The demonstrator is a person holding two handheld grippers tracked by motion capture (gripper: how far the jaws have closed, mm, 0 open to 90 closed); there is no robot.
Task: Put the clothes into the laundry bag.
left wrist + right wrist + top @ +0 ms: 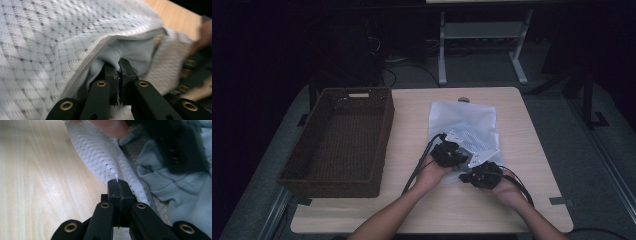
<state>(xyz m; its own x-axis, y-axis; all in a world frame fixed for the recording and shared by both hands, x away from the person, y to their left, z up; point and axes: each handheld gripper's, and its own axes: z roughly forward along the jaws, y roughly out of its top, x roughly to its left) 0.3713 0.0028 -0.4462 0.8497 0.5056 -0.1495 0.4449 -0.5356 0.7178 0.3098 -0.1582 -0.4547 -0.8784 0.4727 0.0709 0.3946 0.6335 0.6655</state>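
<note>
A white mesh bag (pixel 462 120) lies on the wooden table (pixel 412 115), its zip edge (pixel 92 56) lifted open. A pale blue garment (pixel 185 195) sits inside it. In the left gripper view my left gripper (pixel 118 66) is shut on a fold of that blue garment (pixel 130 50), just under the zip. My right gripper (pixel 117 182) is shut on the bag's mesh edge (pixel 100 155) at the opening. From above, the left gripper (pixel 462 159) and right gripper (pixel 466 177) are close together at the bag's near end.
A dark wicker basket (pixel 344 140) stands empty on the left half of the table. Bare wood (pixel 37 182) lies beside the bag. Both forearms come in from the table's near edge. Beyond the far edge stand the legs of another table (pixel 442 50).
</note>
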